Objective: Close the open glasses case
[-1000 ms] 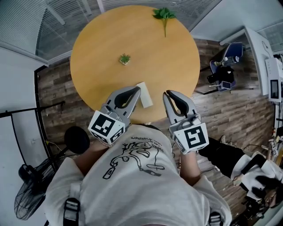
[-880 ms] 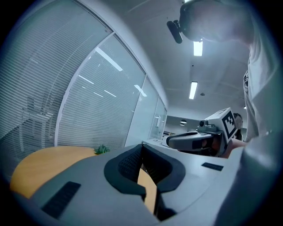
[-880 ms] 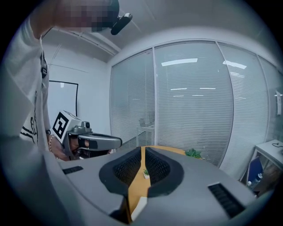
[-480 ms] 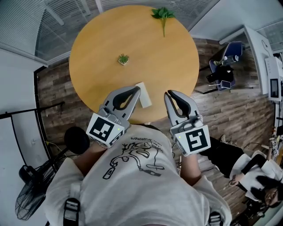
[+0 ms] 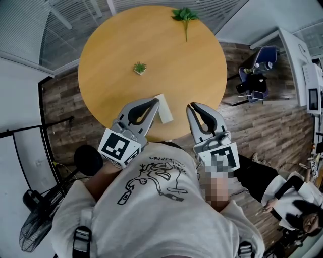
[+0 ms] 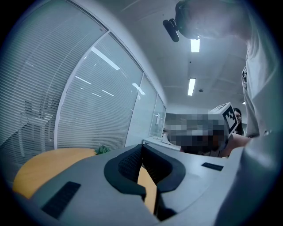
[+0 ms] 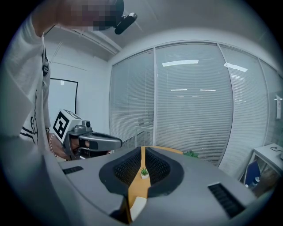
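Head view: a round wooden table (image 5: 116,40) with a smooth tan top stands on plank flooring. The glasses case (image 5: 162,108), a slim white oblong, lies at the table's 6 o'clock edge. Whether its lid is up cannot be told from here, nor what it holds. A small plant in a white pot (image 5: 140,67) sits just at 9 o'clock of the table's centre. A leafy green sprig (image 5: 184,15) lies at the 1 o'clock rim. The rest of the top is bare. The left gripper (image 5: 155,102) hangs just at 9 o'clock of the case, tips beside it. The right gripper (image 5: 191,107) is at the case's 3 o'clock, apart from it, over the table's edge.

Left gripper view: the ribbed black pads bow outward and meet at the tips, pinching nothing. Table wood shows through the loop, and window blinds fill 9 o'clock.

Right gripper view: the jaws are drawn together, leaving a thin slit with nothing in their grip. Through it show the case's rounded white end at 6 o'clock and the potted plant beyond.
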The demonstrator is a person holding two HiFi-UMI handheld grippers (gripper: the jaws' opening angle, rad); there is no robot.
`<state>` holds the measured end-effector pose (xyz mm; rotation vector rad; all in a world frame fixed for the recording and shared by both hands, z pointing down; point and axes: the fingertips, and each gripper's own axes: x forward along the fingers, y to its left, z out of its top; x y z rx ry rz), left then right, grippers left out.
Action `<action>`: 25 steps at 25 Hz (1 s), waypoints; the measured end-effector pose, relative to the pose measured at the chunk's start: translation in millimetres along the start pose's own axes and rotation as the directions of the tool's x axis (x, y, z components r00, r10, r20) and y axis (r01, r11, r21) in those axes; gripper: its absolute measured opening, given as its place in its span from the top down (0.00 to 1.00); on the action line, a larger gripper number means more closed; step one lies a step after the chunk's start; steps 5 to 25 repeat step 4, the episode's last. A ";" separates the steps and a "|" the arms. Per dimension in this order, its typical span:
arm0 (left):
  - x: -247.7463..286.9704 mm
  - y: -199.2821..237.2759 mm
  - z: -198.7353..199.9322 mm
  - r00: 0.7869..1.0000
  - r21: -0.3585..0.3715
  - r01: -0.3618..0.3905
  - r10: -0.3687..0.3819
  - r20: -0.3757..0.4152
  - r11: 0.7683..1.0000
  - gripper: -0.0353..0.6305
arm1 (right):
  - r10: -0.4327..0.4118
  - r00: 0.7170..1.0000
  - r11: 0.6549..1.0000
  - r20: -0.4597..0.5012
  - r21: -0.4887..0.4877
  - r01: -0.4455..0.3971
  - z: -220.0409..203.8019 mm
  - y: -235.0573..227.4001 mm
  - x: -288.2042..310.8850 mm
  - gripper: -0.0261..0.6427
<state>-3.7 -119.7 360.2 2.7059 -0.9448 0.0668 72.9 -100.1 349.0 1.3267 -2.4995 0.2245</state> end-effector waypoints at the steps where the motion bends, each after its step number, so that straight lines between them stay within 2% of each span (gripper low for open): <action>1: -0.1 0.6 -0.3 1.000 -0.001 0.000 0.000 -0.001 1.000 0.92 | -0.001 1.000 1.000 0.000 -0.001 0.001 0.4 0.1 0.2 0.91; 25: -0.4 1.4 -1.6 1.000 -0.003 0.000 0.000 -0.001 1.000 0.92 | -0.007 1.000 1.000 -0.001 -0.002 0.007 1.2 0.5 0.3 0.91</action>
